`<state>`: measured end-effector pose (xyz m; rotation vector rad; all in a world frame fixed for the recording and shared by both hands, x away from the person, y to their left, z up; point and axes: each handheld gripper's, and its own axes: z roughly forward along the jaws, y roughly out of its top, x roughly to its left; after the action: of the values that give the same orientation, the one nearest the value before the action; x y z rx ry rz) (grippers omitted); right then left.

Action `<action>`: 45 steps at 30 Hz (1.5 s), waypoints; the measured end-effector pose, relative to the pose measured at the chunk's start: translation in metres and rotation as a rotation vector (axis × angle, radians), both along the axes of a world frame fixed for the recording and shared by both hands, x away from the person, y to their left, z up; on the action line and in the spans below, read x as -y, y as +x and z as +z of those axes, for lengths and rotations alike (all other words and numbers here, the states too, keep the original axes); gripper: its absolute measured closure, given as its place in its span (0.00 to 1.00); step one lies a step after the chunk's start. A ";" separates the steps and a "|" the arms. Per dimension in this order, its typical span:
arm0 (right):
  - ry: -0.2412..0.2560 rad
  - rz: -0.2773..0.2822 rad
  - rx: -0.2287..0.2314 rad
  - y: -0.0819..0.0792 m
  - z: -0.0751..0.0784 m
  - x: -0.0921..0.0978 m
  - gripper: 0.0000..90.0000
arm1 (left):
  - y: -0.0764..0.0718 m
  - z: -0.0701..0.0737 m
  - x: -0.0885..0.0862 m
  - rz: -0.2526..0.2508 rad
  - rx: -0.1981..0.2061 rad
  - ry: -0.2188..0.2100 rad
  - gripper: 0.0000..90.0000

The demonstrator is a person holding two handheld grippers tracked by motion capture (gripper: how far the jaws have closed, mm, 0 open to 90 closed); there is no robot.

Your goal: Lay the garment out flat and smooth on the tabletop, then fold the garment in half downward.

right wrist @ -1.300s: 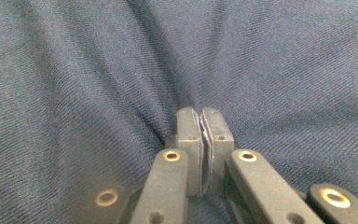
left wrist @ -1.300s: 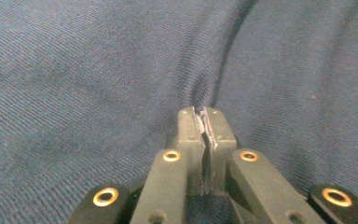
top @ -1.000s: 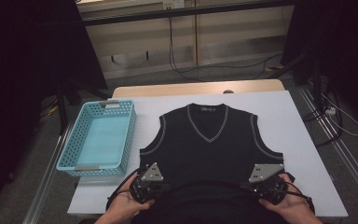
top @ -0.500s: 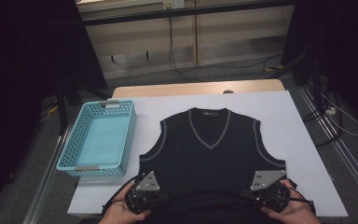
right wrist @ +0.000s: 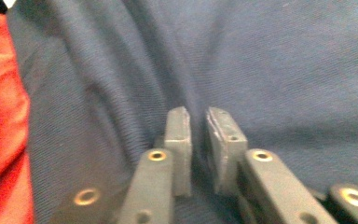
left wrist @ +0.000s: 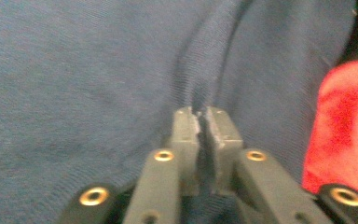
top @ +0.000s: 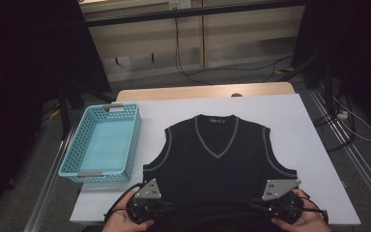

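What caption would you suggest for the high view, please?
Both grippers, left gripper and right gripper, grip the hem of a black sweater vest beside a blue basket.

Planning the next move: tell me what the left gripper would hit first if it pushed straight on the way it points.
The left gripper, jaws pinched on a fold of the vest, would likely just plough further into that fabric.

Legible text, labels, brands, numbers, signs: none. Neck tag of the black vest (top: 216, 120): a small pale strip, too small to read. Blue basket (top: 102, 145), worktop (top: 314, 145): unmarked. Grey plates of both hand-held grippers: plain, holes only.
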<state>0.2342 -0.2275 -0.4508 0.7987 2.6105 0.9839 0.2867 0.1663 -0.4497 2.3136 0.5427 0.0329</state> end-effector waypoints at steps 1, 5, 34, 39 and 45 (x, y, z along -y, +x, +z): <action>0.016 -0.004 0.008 0.001 0.001 0.001 0.77 | 0.001 0.001 -0.001 0.021 0.003 -0.009 0.86; 0.079 -0.055 0.039 0.004 0.005 0.007 0.57 | 0.010 0.004 -0.003 0.082 0.038 -0.019 0.63; 0.145 -0.296 0.112 0.074 0.021 0.038 0.24 | 0.096 0.016 0.020 0.252 0.158 -0.112 0.13; 0.156 -0.333 0.123 0.090 0.026 0.046 0.25 | 0.111 0.016 0.026 0.280 0.164 -0.106 0.13; 0.120 -0.366 0.128 0.111 0.027 0.055 0.31 | 0.130 0.015 0.031 0.299 0.174 -0.141 0.14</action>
<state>0.3455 -0.2822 -0.4233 1.1503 2.2067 1.0471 0.4163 0.1354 -0.4348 2.0518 0.7704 0.3259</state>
